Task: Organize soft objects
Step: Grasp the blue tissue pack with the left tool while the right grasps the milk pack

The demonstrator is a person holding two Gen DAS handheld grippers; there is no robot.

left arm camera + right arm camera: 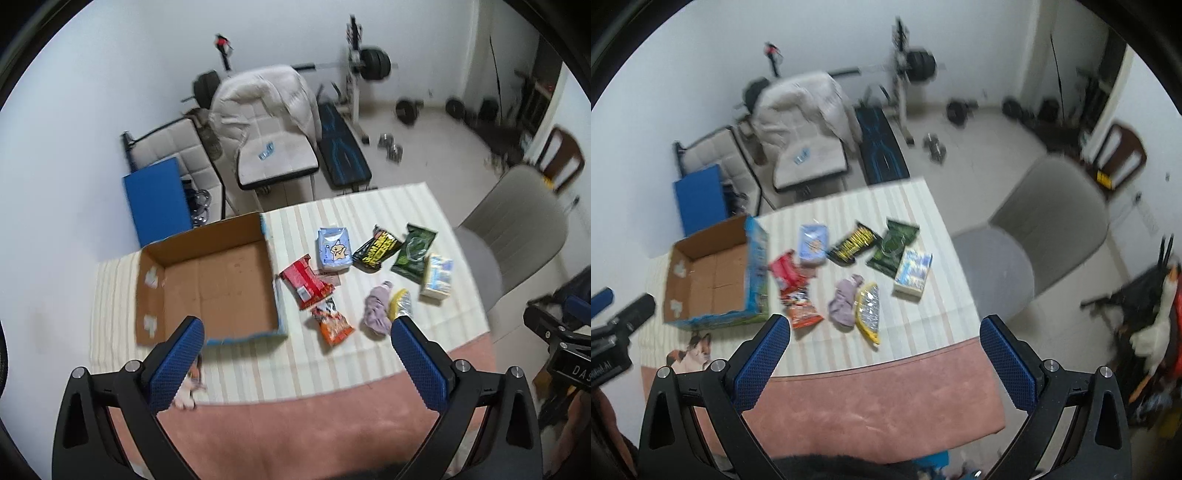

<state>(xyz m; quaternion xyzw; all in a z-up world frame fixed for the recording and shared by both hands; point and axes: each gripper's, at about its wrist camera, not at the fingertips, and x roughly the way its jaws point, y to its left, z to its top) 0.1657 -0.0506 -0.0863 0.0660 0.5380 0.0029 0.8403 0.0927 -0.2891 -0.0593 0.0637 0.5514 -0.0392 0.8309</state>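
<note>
Left wrist view looks down past the left gripper (295, 332), its blue-padded fingers spread wide with nothing between them, held above the near pink strip of the table (295, 424). Right wrist view shows the right gripper (884, 332) the same way, jaws wide apart and empty, over the near edge.

Just beyond the left gripper sits the cardboard box (207, 280), open-topped, its brown floor bare. To its right on the striped cloth (388, 206) lie the soft things, near to far: an orange snack bag (332, 325), a lilac cloth bundle (378, 310) touching a yellow-edged foil pack (400, 304), a red packet (304, 282), a tissue pack (437, 275), then a pale blue pouch (334, 249), a black-and-yellow bag (376, 249) and a dark green bag (415, 251).

Bare cloth runs between the items and the near edge. A grey chair (517, 229) stands off the right edge.
</note>
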